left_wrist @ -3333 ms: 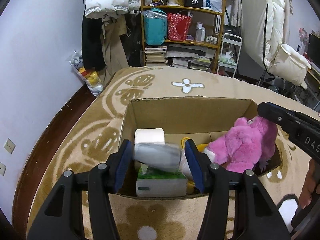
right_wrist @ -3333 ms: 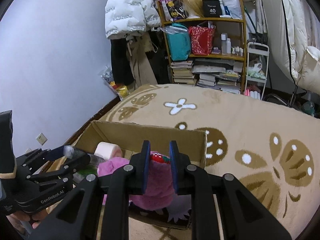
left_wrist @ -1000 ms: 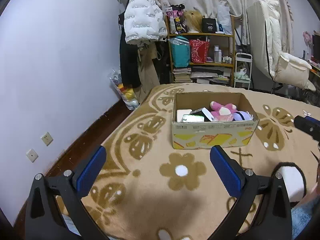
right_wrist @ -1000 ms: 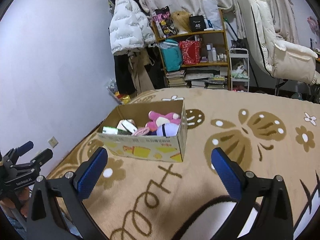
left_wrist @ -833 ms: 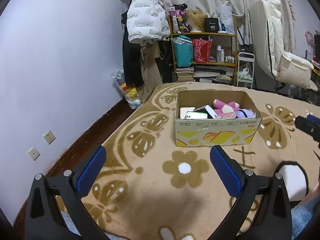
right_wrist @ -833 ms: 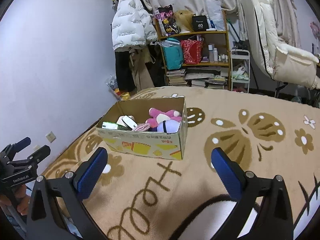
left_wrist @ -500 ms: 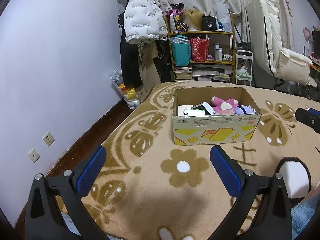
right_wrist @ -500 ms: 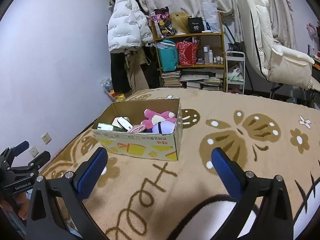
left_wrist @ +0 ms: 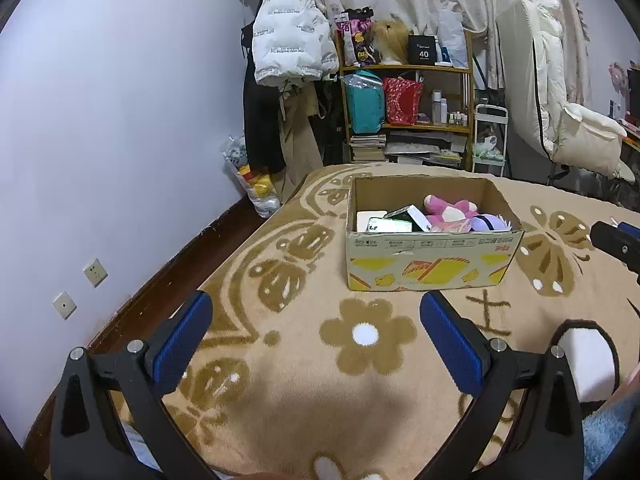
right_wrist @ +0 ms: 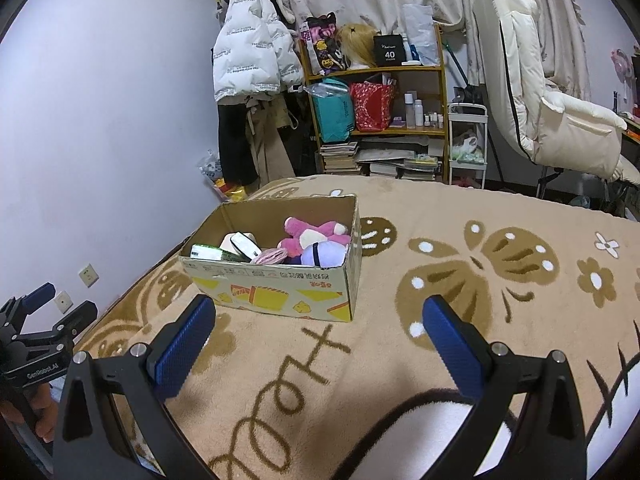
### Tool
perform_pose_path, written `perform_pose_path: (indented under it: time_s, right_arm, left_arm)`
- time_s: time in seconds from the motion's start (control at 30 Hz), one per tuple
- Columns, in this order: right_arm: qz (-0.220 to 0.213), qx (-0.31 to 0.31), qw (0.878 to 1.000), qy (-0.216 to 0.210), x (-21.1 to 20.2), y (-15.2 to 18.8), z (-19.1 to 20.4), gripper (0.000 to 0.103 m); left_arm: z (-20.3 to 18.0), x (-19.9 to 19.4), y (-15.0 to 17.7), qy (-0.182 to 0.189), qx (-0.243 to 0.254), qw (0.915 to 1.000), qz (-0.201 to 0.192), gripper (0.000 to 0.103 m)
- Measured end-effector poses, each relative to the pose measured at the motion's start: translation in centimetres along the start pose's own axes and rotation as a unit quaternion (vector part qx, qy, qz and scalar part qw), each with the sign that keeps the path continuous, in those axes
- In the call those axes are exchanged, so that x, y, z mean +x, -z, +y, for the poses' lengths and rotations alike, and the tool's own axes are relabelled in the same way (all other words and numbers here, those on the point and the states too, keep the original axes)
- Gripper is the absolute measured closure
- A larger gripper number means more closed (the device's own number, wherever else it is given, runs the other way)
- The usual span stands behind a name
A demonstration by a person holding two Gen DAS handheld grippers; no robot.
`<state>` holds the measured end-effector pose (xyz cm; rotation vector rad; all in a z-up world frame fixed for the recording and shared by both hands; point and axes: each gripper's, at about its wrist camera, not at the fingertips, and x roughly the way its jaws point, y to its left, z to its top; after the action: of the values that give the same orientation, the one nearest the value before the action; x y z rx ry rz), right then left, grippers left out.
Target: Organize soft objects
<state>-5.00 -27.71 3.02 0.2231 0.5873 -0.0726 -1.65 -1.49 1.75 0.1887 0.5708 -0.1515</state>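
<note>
While the left gripper hangs wide open and empty above the tan flower-patterned blanket, an open brown cardboard box sits well ahead, holding a fluffy pink plush toy. From the right wrist, the right gripper is likewise spread open and empty, with the box ahead, slightly left.

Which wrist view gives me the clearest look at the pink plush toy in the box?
The right wrist view: the pink plush toy lies nearly whole above the cardboard box rim. In the left wrist view the box's front wall hides its lower part.
</note>
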Motion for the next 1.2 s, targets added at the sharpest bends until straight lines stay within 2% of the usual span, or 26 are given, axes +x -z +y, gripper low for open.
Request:
perform_pose_path:
  time_s: [0.53, 1.2]
  right_arm:
    - [-0.005, -0.012, 1.0, 0.005, -0.43, -0.32, -0.08, 0.0]
    - [-0.004, -0.012, 1.0, 0.006, -0.36, -0.25, 0.03, 0.0]
  left_arm:
    - [-0.52, -0.23, 0.09, -0.009, 0.007, 0.9999, -0.003, 0.0]
    - [-0.74, -0.34, 0.25, 0.002, 0.011, 0.9999, -0.007, 0.0]
